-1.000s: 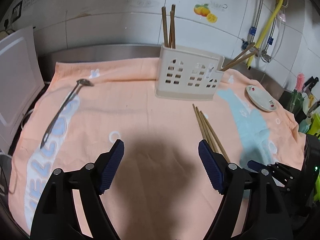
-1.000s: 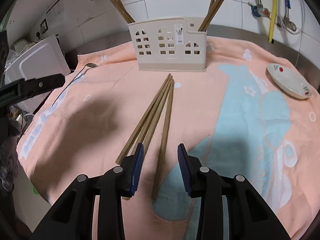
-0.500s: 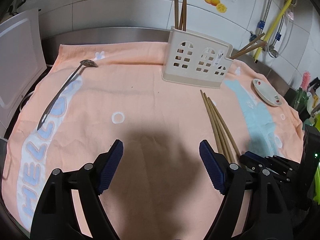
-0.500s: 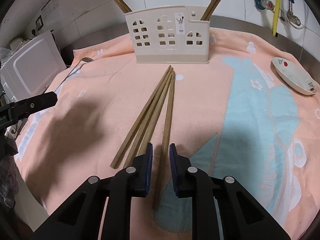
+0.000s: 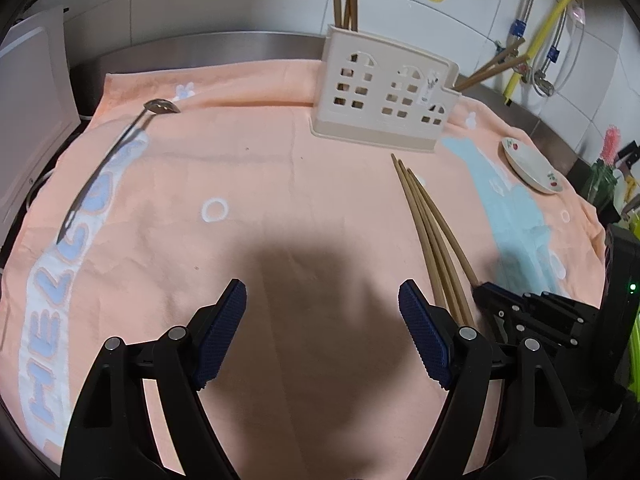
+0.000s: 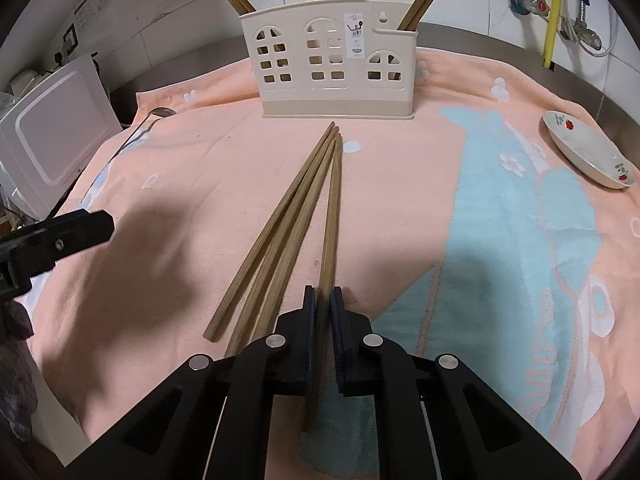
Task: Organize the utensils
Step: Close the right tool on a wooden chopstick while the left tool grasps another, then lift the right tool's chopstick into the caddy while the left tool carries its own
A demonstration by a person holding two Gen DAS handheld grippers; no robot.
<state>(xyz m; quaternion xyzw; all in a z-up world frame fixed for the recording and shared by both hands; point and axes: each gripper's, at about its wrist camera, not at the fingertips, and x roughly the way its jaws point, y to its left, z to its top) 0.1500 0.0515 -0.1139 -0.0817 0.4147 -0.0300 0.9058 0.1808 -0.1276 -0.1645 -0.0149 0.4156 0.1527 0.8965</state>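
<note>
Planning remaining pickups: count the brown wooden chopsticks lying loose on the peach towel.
4. One chopstick is clamped in the right gripper; the other three chopsticks lie fanned just left of it, all tips converging toward the cream plastic holder.

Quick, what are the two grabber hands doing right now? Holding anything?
Left gripper: open, holding nothing, over the peach towel.
Right gripper: shut on the rightmost wooden chopstick.

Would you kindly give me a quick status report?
Right tongs shut on one chopstick. Left tongs open, empty. Holder path unobstructed.
</note>
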